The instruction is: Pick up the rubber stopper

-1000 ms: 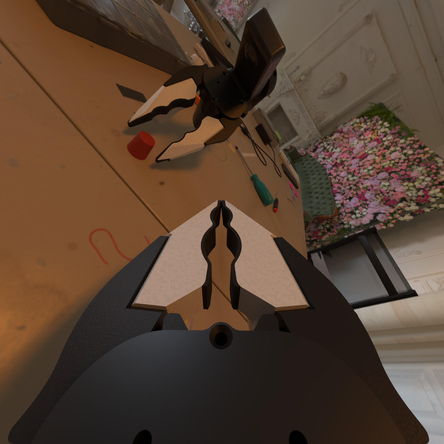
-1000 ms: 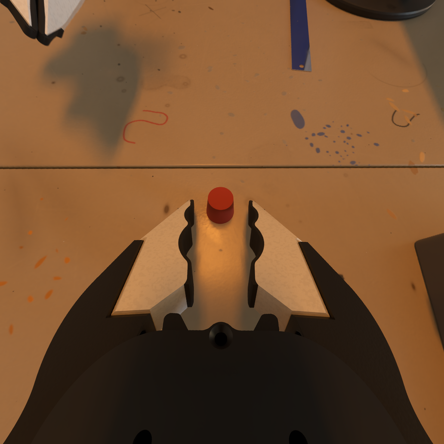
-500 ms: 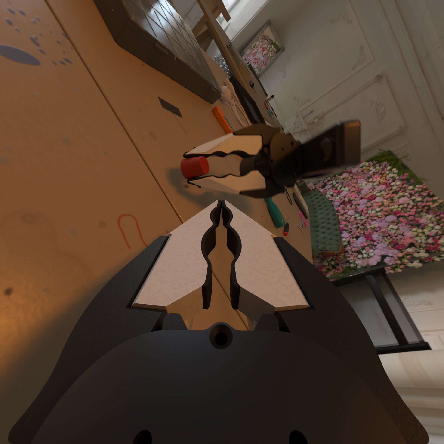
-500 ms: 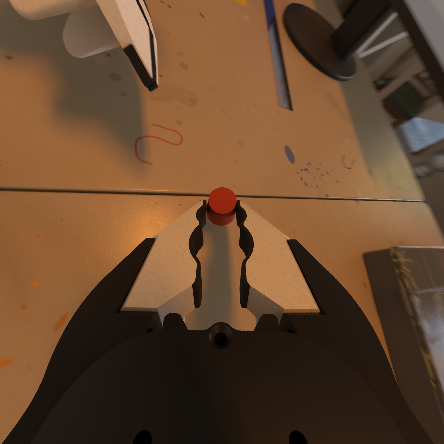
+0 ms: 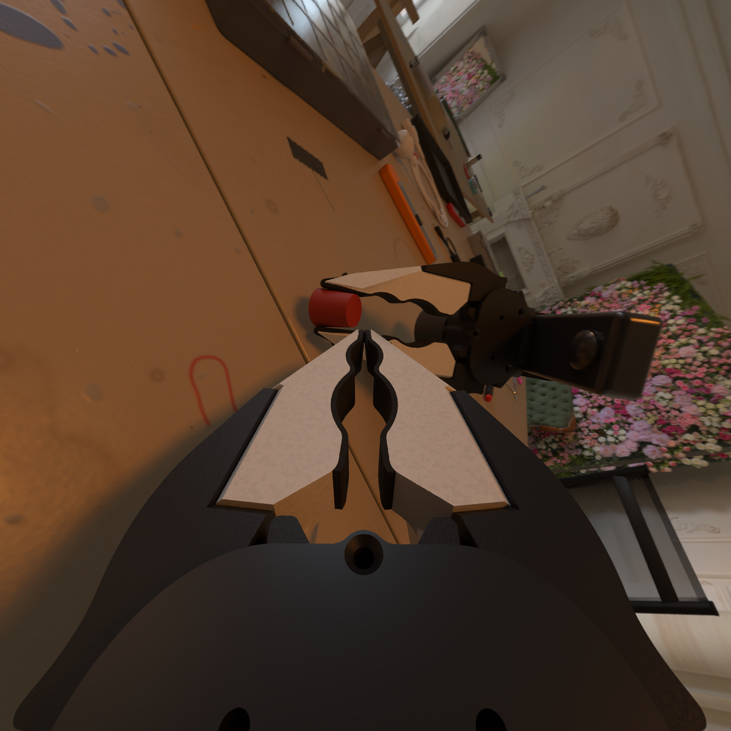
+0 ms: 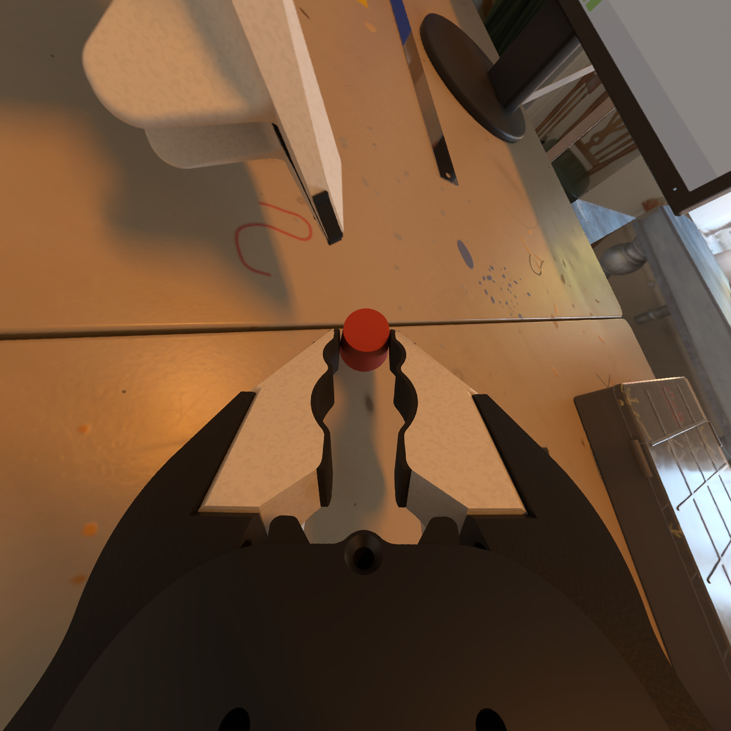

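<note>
The red rubber stopper (image 6: 365,330) is clamped between the fingertips of my right gripper (image 6: 364,334), which is shut on it and holds it a little above the wooden table (image 6: 138,415). In the left wrist view the stopper (image 5: 334,308) lies sideways in the right gripper (image 5: 319,306), just beyond my own tips. My left gripper (image 5: 364,335) is shut and empty, hovering close beside the right one. It shows in the right wrist view (image 6: 330,233) above and left of the stopper.
A dark compartment case (image 6: 652,474) lies at the right table edge and shows far back in the left wrist view (image 5: 296,59). A round black stand base (image 6: 466,79) and a blue ruler (image 6: 429,110) lie ahead. An orange bar (image 5: 407,213) lies farther along the table.
My right gripper went from open around the stopper on the table to shut on it, and it has lifted it. The left gripper stayed shut and now sits closer.
</note>
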{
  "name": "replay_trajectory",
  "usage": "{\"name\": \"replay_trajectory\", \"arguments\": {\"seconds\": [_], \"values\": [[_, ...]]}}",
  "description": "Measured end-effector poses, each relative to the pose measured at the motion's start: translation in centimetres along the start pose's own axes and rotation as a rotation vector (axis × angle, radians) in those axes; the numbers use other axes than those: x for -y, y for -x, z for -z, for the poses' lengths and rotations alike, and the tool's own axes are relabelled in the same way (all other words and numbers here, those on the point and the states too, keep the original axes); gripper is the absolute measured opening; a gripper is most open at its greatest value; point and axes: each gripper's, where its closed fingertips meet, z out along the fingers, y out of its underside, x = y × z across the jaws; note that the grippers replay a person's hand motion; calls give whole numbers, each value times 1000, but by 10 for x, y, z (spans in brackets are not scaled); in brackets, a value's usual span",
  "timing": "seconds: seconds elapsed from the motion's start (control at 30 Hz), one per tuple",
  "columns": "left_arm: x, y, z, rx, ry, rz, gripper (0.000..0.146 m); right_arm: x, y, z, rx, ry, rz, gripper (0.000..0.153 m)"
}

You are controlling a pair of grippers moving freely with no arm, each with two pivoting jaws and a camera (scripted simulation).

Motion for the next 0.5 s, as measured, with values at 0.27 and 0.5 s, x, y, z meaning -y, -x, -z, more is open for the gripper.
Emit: {"name": "replay_trajectory", "arguments": {"seconds": [0.27,0.5], "values": [[-3,7,-9,59,45,34,0,-1,0,0,0,14,22,24],[-9,12,-11,72,39,92,0,-2,1,-1,24,18,4,24]]}}
